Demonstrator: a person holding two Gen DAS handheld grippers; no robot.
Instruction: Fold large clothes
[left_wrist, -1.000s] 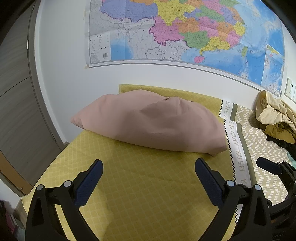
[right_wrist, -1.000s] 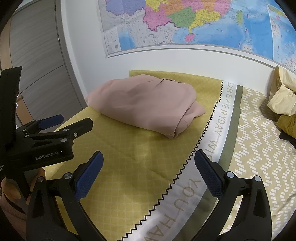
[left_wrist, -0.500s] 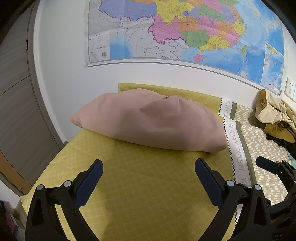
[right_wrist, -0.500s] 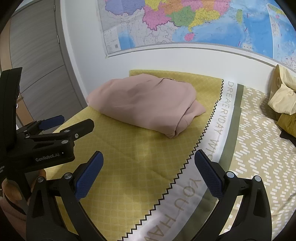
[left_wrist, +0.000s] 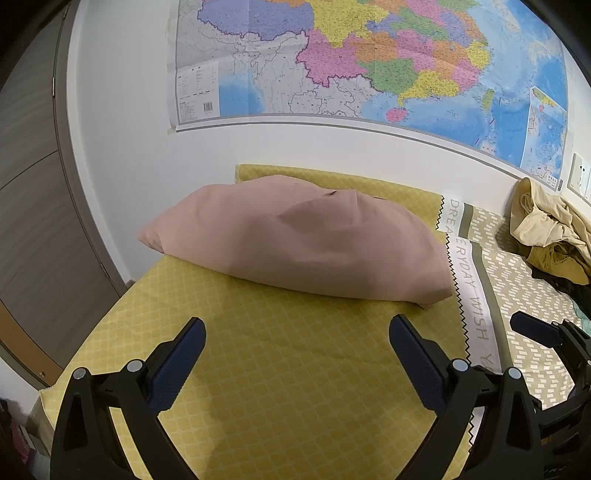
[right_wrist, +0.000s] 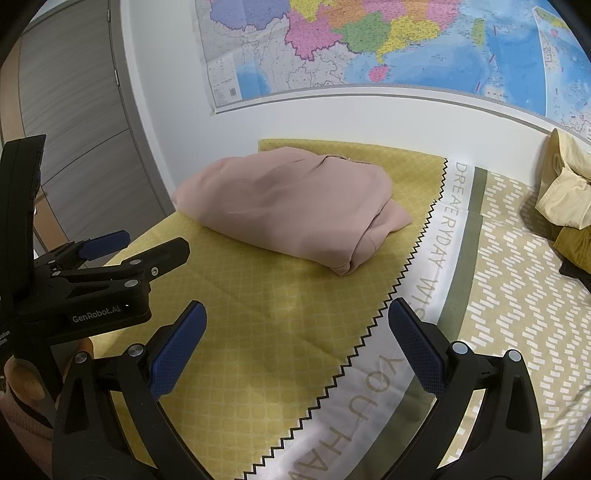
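Note:
A folded pink garment (left_wrist: 303, 240) lies in a thick bundle on the yellow bedsheet (left_wrist: 295, 369) near the wall; it also shows in the right wrist view (right_wrist: 295, 206). My left gripper (left_wrist: 297, 354) is open and empty, held above the sheet in front of the bundle. My right gripper (right_wrist: 295, 339) is open and empty, to the right of the left one. The left gripper also shows at the left of the right wrist view (right_wrist: 110, 266).
A heap of beige and mustard clothes (left_wrist: 546, 232) lies at the far right of the bed against the wall. A large map (left_wrist: 369, 62) hangs on the white wall. A grey wardrobe (left_wrist: 33, 206) stands to the left of the bed.
Both grippers have drifted very slightly; the garment stays where it lay and both stay open and empty.

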